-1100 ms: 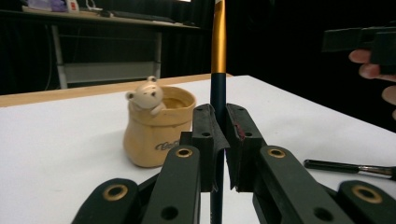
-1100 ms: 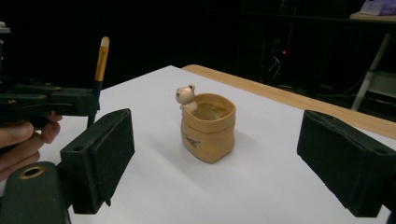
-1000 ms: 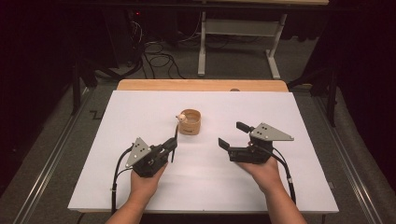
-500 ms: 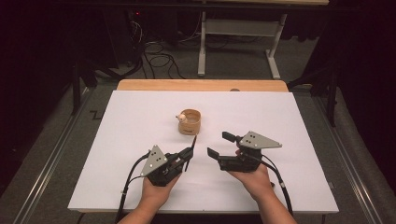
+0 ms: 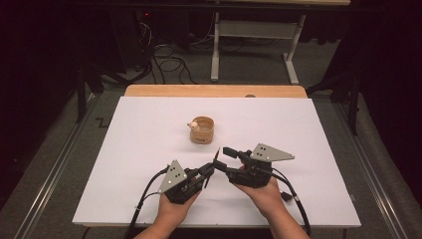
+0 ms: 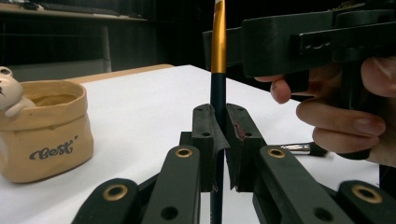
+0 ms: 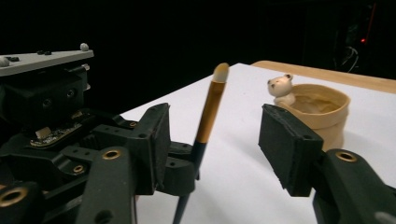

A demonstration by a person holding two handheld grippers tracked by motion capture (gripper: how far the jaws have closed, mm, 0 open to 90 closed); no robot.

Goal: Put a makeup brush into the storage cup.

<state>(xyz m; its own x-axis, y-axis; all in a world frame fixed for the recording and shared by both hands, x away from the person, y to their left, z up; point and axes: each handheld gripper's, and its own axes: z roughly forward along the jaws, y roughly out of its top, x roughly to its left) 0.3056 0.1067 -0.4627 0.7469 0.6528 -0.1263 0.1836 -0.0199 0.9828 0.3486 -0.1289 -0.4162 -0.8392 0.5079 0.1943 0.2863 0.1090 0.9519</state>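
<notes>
My left gripper (image 5: 208, 174) is shut on the dark handle of a thin brush (image 6: 218, 46) with a gold ferrule and a pale tip (image 7: 221, 71), and holds it upright. My right gripper (image 5: 223, 159) faces it from the right. Its jaws have just been closing, and the brush (image 7: 210, 107) stands between them untouched, with a gap on each side. A tan ceramic pot (image 5: 201, 130) with a small bear on its rim stands beyond both grippers at the table's middle. The left gripper view has the pot (image 6: 44, 128) at left, marked "Best".
The white table top (image 5: 323, 129) ends in a wooden strip (image 5: 214, 90) at the back. A second brush (image 6: 303, 148) lies on the table under the right hand. Cables and a grey table frame (image 5: 254, 30) are on the dark floor behind.
Both hands have drawn together at the front middle of the table, the left to the right, the right to the left. The right jaws have narrowed around the brush held by the left gripper.
</notes>
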